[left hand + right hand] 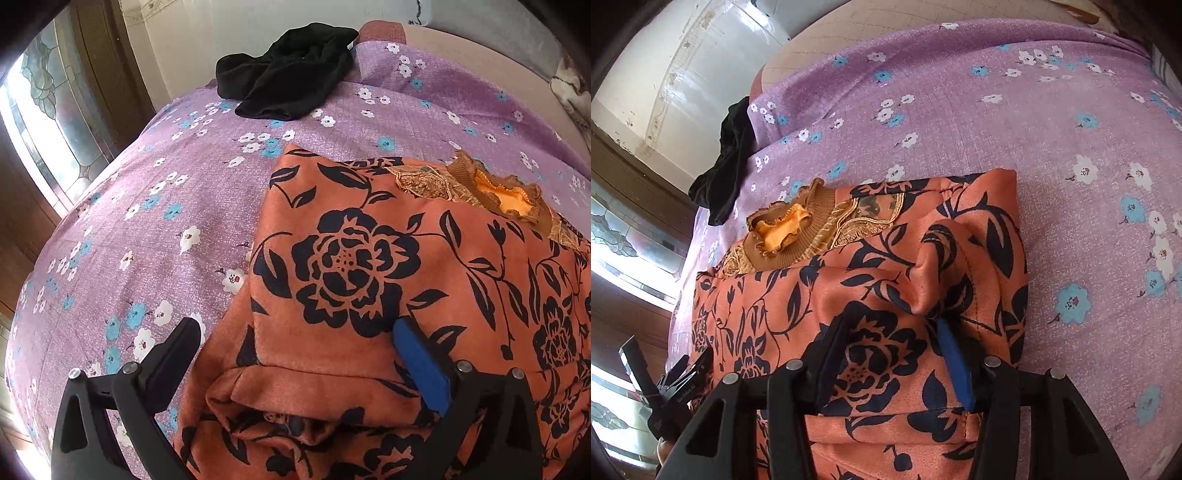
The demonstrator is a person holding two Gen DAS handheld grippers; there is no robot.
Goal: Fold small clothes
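Note:
An orange garment with black flower print [369, 266] lies folded on the purple flowered bedsheet [155, 206]; its gold ruffled collar [498, 192] points away from me. My left gripper [295, 332] is open, its jaws set wide over the garment's near left edge, with a folded hem between them. In the right wrist view the same garment [849, 288] fills the lower middle, collar [783, 229] at the left. My right gripper [890, 332] is open over the garment's near right part, beside a raised fold [938, 273]. The left gripper's body [676, 391] shows at the lower left.
A black garment [288, 74] lies crumpled at the far edge of the bed, also in the right wrist view [727, 162]. A stained-glass window [48, 122] and wooden frame stand left of the bed. A white wall [683, 74] is behind.

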